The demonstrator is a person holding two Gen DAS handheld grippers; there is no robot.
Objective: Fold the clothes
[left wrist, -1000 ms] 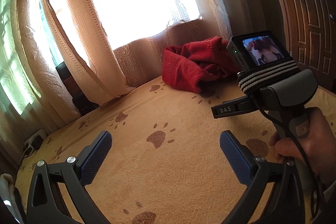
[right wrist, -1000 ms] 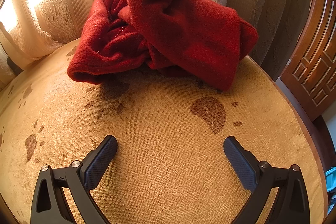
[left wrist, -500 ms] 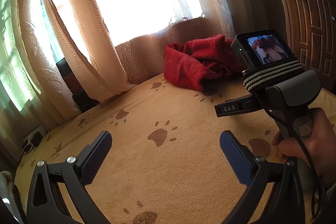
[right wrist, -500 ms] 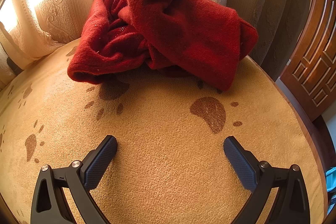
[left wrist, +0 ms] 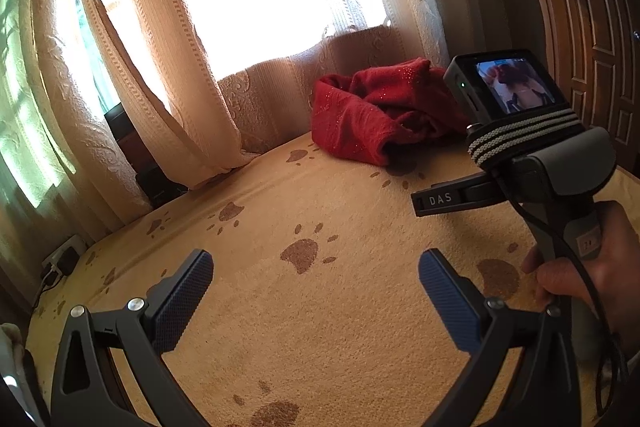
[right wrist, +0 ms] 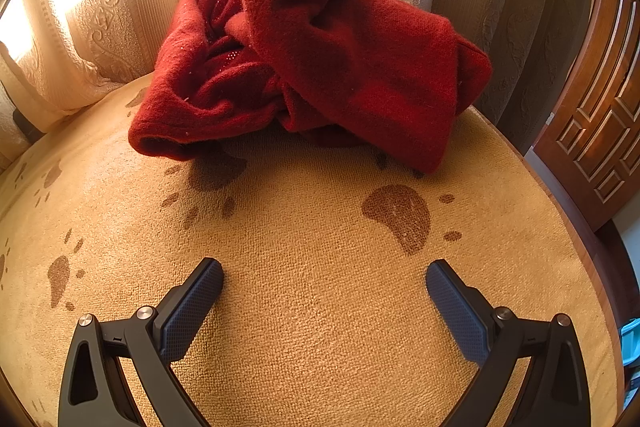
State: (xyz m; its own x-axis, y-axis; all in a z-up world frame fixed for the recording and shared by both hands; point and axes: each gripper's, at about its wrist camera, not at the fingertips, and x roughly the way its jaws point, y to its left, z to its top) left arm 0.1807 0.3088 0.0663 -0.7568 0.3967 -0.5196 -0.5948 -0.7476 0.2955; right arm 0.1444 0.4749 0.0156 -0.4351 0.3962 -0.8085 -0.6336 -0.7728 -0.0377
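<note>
Change was slight: left claw (left wrist: 316, 275) drifted back a little, right claw (right wrist: 324, 285) stayed put, both spread apart and empty; red garment (right wrist: 320, 59) lay crumpled, unfolded, on the paw-print blanket (right wrist: 320, 307).

Left gripper (left wrist: 316, 267) near, blue-padded fingers spread wide over tan paw-print blanket (left wrist: 320, 327), empty. Crumpled red garment (left wrist: 372, 119) far, against cream curtains (left wrist: 168, 67). At right, right gripper (left wrist: 432, 201) held by a hand (left wrist: 580, 267), camera screen (left wrist: 516, 87) lit on top.
</note>
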